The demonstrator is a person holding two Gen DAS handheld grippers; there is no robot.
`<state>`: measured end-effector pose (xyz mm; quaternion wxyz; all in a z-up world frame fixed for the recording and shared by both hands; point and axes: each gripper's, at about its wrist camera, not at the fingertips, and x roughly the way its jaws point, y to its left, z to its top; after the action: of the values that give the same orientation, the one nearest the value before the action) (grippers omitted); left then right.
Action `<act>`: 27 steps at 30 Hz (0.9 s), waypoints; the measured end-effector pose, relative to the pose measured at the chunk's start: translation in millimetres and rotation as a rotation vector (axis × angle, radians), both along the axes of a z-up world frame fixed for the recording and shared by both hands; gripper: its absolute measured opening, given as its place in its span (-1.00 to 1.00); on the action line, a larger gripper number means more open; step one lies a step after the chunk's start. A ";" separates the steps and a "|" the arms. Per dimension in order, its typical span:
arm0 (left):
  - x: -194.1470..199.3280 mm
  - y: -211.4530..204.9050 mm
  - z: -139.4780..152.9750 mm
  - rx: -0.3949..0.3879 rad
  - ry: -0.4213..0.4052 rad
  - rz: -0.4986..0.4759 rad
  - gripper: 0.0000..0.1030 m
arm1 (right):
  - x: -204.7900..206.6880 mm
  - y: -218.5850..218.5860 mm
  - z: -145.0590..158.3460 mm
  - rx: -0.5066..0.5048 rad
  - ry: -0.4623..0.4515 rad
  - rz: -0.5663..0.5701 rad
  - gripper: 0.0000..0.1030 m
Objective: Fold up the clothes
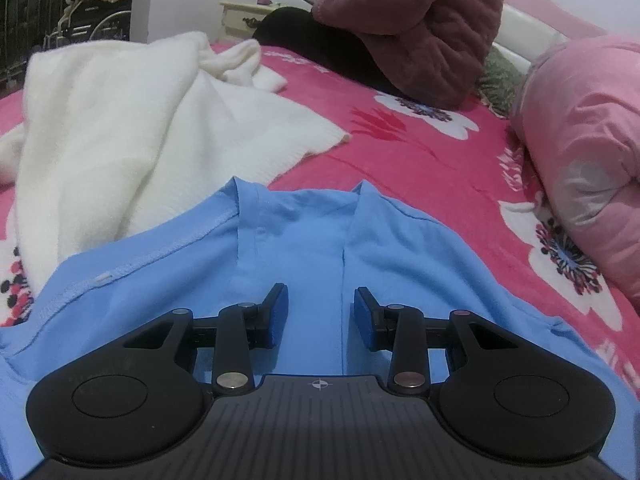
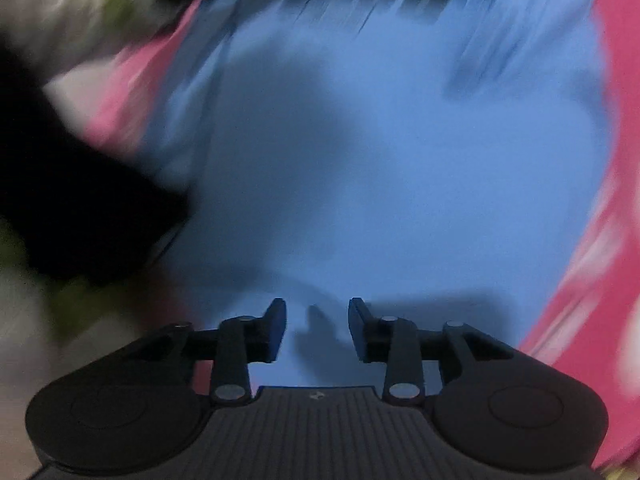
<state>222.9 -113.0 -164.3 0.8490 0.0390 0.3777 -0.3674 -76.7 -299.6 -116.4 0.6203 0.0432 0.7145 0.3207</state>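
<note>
A light blue garment [image 1: 304,240] lies on the pink floral bedspread [image 1: 420,160], its two sides folded in toward the middle. My left gripper [image 1: 321,318] hovers open just above it, with bare blue cloth showing between the fingers. In the right wrist view, which is heavily motion-blurred, the same blue garment [image 2: 360,160] fills the frame. My right gripper [image 2: 317,330] is open over it and holds nothing. A white knit sweater [image 1: 120,120] lies crumpled on the bed to the left of the blue garment.
A person in a quilted maroon jacket [image 1: 420,28] sits on the far side of the bed. A rolled pink quilt [image 1: 580,152] lies along the right edge. A pale nightstand [image 1: 240,16] stands behind. A dark blurred shape [image 2: 80,208] sits left in the right wrist view.
</note>
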 end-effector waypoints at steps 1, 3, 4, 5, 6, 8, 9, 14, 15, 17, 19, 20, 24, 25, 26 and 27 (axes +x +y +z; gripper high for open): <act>-2.8 2.5 2.9 -0.004 -0.010 -0.003 -0.30 | -0.1 -7.5 0.8 0.016 -0.032 -0.077 -0.26; -10.1 7.0 10.8 -0.028 -0.027 -0.029 -0.30 | -0.3 -22.6 2.5 0.049 -0.096 -0.231 -0.26; -14.4 9.0 15.0 -0.043 -0.034 -0.047 -0.30 | -0.4 -30.2 3.4 0.065 -0.128 -0.307 -0.25; -20.1 9.0 19.4 -0.053 -0.043 -0.082 -0.30 | -0.5 -37.7 4.2 0.082 -0.160 -0.384 -0.25; -27.6 7.5 23.3 -0.053 -0.057 -0.123 -0.29 | -0.6 -45.3 5.1 0.098 -0.192 -0.461 -0.25; -39.6 2.4 26.8 -0.042 -0.071 -0.195 -0.29 | 2.5 -63.9 4.7 0.142 -0.259 -0.646 -0.25; -45.9 -1.6 26.6 -0.034 -0.073 -0.232 -0.29 | 7.6 -76.9 2.3 0.176 -0.294 -0.771 -0.22; -66.0 -20.0 11.0 0.060 -0.057 -0.326 -0.28 | 33.7 -127.8 -36.6 0.400 -0.219 -1.274 -0.21; -69.4 -18.9 9.1 0.068 -0.051 -0.330 -0.28 | 38.7 -131.0 -42.4 0.403 -0.206 -1.315 -0.20; -76.0 -14.8 6.4 0.080 -0.046 -0.344 -0.28 | 47.6 -135.1 -53.1 0.393 -0.180 -1.381 -0.18; -81.9 -8.7 5.8 0.089 -0.047 -0.368 -0.27 | 53.5 -130.5 -65.7 0.375 -0.153 -1.417 -0.16; -84.3 -5.6 5.4 0.095 -0.049 -0.377 -0.26 | 56.4 -127.8 -72.4 0.369 -0.139 -1.435 -0.16; -84.3 2.8 5.5 0.098 -0.040 -0.395 -0.25 | 64.3 -127.6 -84.7 0.429 -0.185 -1.519 -0.17; -83.5 4.2 5.4 0.097 -0.035 -0.397 -0.25 | 64.2 -129.2 -85.5 0.444 -0.216 -1.547 -0.17; -82.6 5.0 5.4 0.094 -0.031 -0.396 -0.25 | 62.2 -132.4 -84.8 0.455 -0.263 -1.584 -0.16; -82.8 5.4 5.3 0.092 -0.030 -0.396 -0.25 | 59.2 -136.4 -83.1 0.462 -0.320 -1.627 -0.16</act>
<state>140.1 -107.6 -159.0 0.7631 0.1564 0.3664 -0.5089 -17.5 -436.0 -199.5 0.7263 0.6213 0.2820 -0.0838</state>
